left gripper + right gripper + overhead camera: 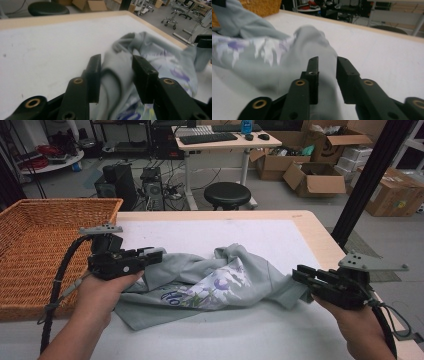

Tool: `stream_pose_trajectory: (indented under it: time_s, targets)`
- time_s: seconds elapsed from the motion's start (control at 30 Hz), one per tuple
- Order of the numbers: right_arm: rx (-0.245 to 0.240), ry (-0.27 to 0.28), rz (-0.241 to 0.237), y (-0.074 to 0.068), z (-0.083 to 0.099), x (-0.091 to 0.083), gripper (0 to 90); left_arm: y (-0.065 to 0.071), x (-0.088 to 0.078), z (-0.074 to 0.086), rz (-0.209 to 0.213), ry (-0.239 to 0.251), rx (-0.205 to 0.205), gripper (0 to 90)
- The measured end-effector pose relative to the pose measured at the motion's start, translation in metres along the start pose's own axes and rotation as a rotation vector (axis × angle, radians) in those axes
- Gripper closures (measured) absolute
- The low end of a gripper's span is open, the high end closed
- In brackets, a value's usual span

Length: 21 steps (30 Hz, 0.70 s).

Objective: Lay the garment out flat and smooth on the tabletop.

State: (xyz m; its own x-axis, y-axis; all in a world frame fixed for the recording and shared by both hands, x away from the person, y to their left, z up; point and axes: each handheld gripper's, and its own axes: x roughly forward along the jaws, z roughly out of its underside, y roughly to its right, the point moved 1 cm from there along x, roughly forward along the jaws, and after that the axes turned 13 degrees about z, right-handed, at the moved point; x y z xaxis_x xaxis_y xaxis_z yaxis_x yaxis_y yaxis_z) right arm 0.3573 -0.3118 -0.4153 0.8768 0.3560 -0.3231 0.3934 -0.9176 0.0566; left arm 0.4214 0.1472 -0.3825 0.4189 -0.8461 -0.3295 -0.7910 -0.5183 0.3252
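A light grey shirt [225, 280] with a purple flower print lies crumpled on the white table top [250, 232]. At the shirt's left end, my left gripper [155, 252] is level and points right. In the left gripper view its jaws [116, 67] stand apart with a fold of the shirt [155, 57] lying loosely between them. My right gripper [298, 273] is at the shirt's right end and points left. In the right gripper view its jaws [327, 65] stand apart around a hump of the grey shirt [262, 57], and the pads do not pinch it.
A large wicker basket [30, 220] stands at the table's left edge, close behind my left hand. Beyond the far edge of the table are a black stool [227, 195], a desk and cardboard boxes. A black post [365, 180] rises at the right.
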Motion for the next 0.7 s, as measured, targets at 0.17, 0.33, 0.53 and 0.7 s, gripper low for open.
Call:
stream_pose_trajectory:
  time_s: [0.17,0.33,0.53,0.7]
  targets:
    - [-0.027,0.024,-0.031,-0.005,-0.02,0.017,65.4,0.001,0.013,-0.015,0.035,-0.007,0.018,53.8]
    - [-0.068,0.002,-0.105,-0.03,-0.026,0.047,61.4,0.002,0.039,-0.015,0.075,-0.04,0.029,53.5]
    - [-0.11,-0.053,-0.246,-0.086,-0.023,0.07,53.8,-0.001,0.058,-0.006,0.094,-0.095,0.022,53.6]
    - [-0.119,-0.117,-0.279,-0.114,-0.019,0.092,47.4,-0.001,0.058,-0.004,0.093,-0.12,0.028,53.2]
